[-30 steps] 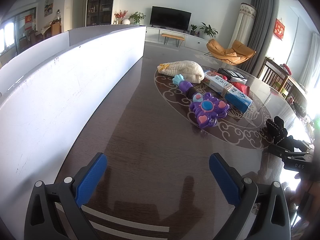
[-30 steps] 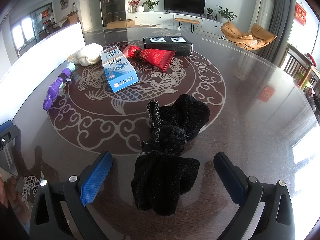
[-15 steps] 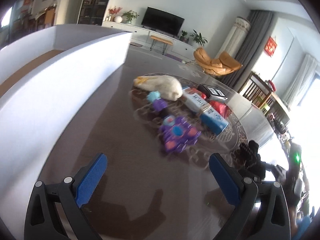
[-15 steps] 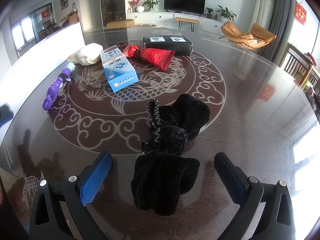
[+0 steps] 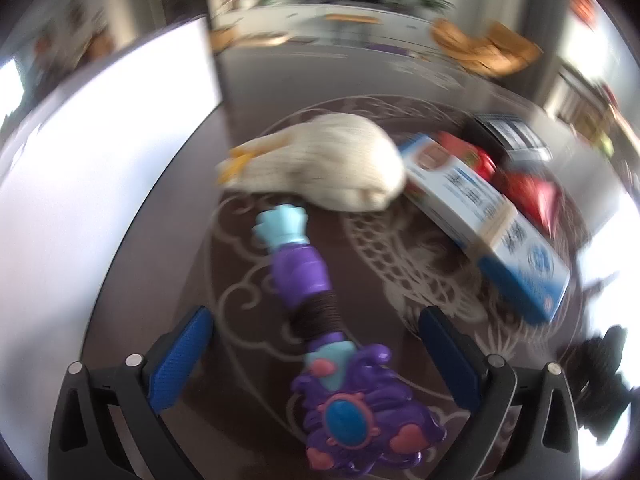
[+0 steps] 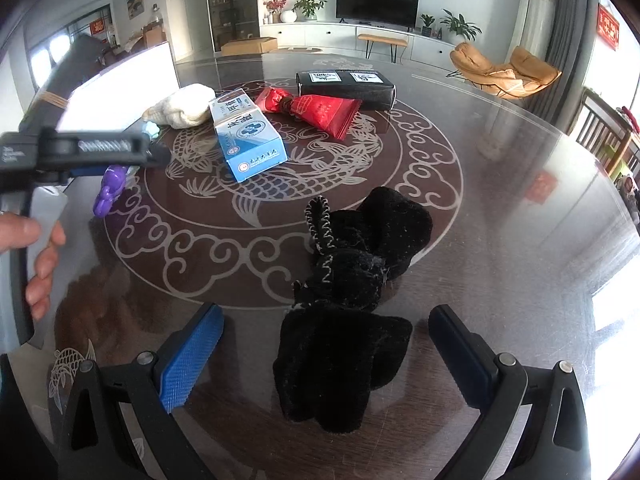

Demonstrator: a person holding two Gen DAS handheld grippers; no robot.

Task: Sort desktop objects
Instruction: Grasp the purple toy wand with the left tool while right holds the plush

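Note:
A purple and teal toy wand lies on the dark glass table, its flower head between the open blue pads of my left gripper; the view is blurred. Beyond it lie a cream knitted item, a blue and white box and a red packet. My right gripper is open around a black plush glove. In the right wrist view the left gripper hovers over the wand, with the box, red packet and a black box behind.
A white panel stands along the table's left side. The table has a round dragon pattern in the middle. A hand holds the left gripper's handle. Chairs stand at the far right.
My left gripper has swung right and forward and now straddles the toy wand's head. My right gripper has stayed still around the black glove.

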